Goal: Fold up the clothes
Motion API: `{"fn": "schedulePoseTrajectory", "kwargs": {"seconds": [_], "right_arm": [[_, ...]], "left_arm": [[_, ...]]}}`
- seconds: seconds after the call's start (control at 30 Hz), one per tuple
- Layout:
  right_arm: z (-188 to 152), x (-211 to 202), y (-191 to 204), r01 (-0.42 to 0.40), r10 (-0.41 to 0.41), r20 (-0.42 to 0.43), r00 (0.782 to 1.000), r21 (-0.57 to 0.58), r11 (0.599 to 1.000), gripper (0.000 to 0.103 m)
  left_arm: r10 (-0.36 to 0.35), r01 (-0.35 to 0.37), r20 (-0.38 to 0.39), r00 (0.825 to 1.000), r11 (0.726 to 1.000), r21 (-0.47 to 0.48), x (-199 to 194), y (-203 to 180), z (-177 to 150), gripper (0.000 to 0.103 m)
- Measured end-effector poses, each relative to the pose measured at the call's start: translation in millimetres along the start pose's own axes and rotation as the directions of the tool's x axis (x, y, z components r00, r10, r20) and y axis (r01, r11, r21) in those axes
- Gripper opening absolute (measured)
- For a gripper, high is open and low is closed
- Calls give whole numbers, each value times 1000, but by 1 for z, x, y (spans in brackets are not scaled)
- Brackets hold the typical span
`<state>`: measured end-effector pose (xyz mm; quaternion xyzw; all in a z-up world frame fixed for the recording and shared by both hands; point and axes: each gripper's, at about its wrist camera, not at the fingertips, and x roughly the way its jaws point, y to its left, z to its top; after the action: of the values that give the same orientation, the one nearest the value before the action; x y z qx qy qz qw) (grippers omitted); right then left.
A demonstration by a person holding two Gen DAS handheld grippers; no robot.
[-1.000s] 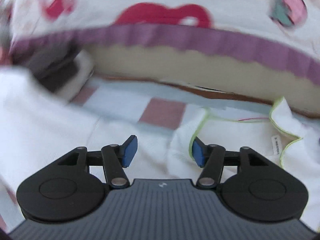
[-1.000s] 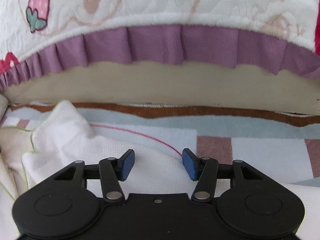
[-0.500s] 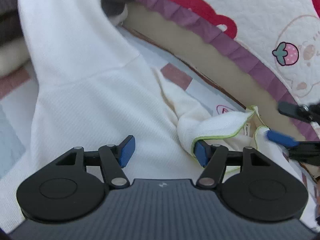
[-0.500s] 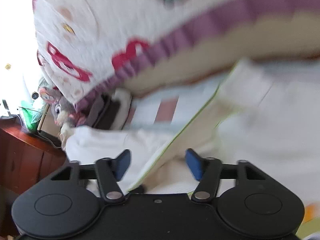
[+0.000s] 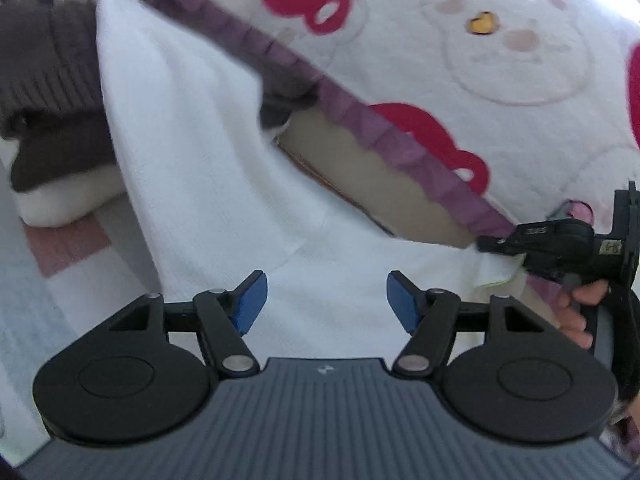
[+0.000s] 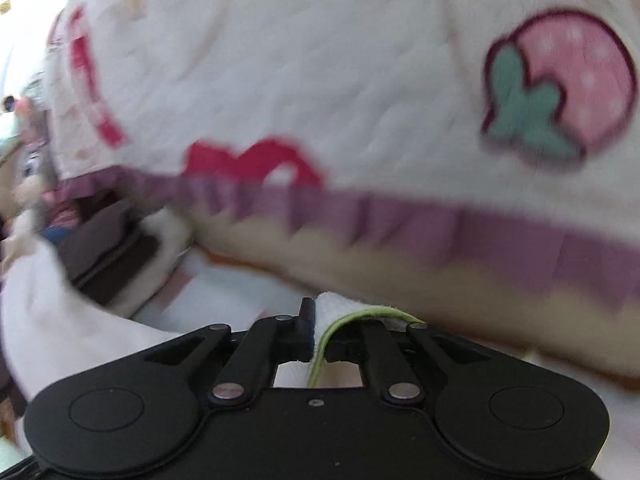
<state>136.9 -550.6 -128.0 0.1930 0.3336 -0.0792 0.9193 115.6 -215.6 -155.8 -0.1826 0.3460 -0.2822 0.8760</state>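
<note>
White waffle-textured garment (image 5: pixel 208 168) with lime-green edging, spread on the bed below a quilt (image 5: pixel 500 60) printed with bears and strawberries and trimmed in purple. One long sleeve runs up-left over a folded grey knit (image 5: pixel 44 80). Left tool (image 5: pixel 323 302): jaws apart, having just widened, over the cloth with nothing gripped. Right tool (image 6: pixel 316 336): jaws just snapped together, clamped on the green-edged hem (image 6: pixel 340 320).

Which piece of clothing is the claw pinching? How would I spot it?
Find the big quilt with strawberries and a purple frill. In front of it, the right claw is shut on a white garment. Its thin lime-green edging sets it apart from the dark folded clothes.
</note>
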Motion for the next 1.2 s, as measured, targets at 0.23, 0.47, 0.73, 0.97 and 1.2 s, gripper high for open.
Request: {"fn": "schedulePoseTrajectory", "kwargs": {"seconds": [0.23, 0.47, 0.73, 0.97, 1.2], "right_arm": [[9, 18, -6, 43, -45, -9, 999, -169, 985, 5], [18, 50, -53, 0, 27, -189, 982, 142, 990, 25], [15, -40, -81, -79, 101, -78, 992, 244, 967, 51], [-69, -129, -130, 199, -211, 61, 976, 167, 966, 50], [-100, -134, -187, 123, -146, 63, 987, 281, 952, 40]], "left_arm": [[58, -56, -80, 995, 998, 24, 52, 2, 11, 66], [180, -147, -157, 971, 969, 201, 75, -12, 2, 66], [295, -236, -124, 947, 906, 352, 73, -38, -17, 67], [103, -46, -169, 980, 949, 312, 63, -80, -21, 67], [-42, 129, -232, 972, 918, 375, 66, -148, -43, 67]]}}
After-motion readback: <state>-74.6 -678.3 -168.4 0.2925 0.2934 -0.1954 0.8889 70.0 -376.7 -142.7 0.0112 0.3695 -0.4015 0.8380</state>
